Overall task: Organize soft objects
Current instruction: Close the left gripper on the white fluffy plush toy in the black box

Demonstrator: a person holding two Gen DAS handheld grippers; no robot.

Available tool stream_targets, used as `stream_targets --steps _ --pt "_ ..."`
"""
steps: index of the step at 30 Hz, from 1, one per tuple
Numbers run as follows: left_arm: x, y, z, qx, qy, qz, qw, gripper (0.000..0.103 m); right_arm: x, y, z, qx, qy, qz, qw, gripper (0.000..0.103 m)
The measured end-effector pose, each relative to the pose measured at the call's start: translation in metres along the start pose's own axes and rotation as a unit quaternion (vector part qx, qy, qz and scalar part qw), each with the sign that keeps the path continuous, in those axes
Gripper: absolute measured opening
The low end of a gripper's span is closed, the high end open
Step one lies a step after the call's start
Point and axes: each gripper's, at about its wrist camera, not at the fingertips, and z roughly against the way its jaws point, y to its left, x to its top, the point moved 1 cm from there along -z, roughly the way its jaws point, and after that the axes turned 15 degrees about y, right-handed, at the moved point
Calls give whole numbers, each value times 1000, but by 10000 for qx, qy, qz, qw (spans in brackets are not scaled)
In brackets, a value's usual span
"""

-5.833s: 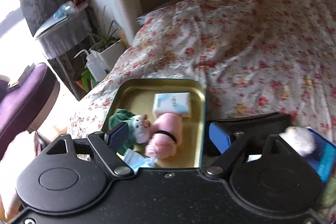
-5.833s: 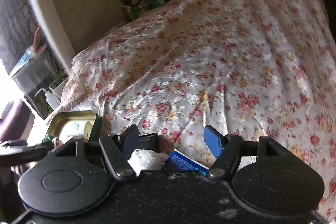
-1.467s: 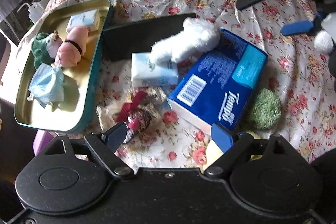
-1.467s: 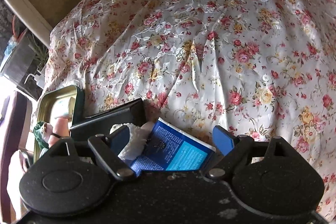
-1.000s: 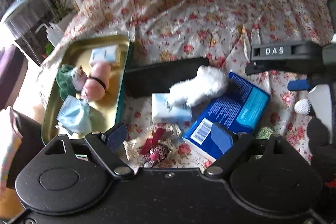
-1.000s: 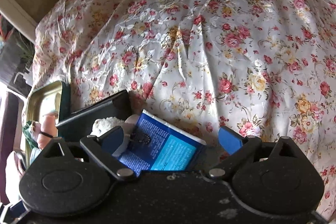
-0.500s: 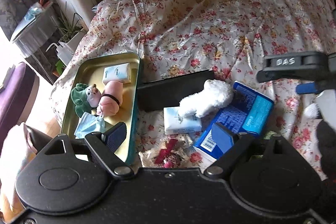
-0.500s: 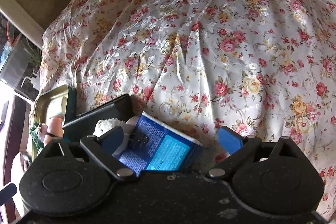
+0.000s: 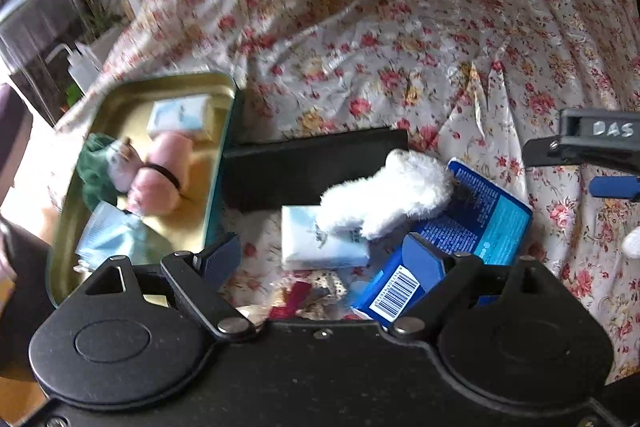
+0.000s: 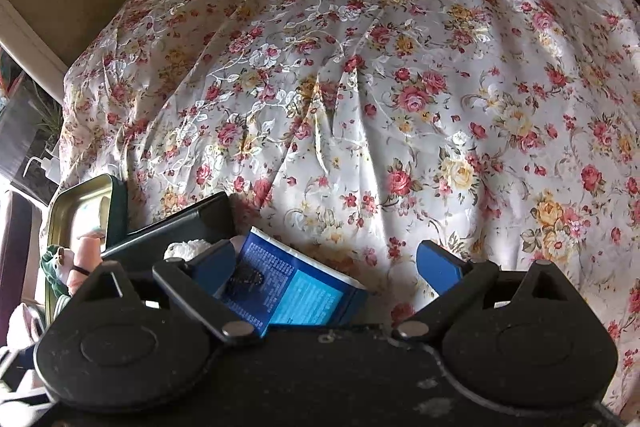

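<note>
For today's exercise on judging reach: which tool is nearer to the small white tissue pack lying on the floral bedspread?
Left. The left tool hangs open just in front of the small white tissue pack; the right tool is off to the side, beyond the blue tissue box.

Your left gripper (image 9: pixel 322 253) tilted steeply downward, jaws spread wide, nothing between the pads, your right gripper (image 10: pixel 326 263) likewise angled down, jaws wide apart, gripping nothing, its blue fingertip (image 9: pixel 614 186) visible at the left view's right edge
</note>
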Motion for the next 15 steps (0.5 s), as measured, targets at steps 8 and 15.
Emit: stream_targets --steps 8,15 --pt "15 -3 -23 -263 16 -83 9996 85 1 0 1 -109 -67 -34 9999 98" --pt "34 -17 -29 -672 19 -199 9975 87 2 -8 7 -3 -172 -244 9996 98"
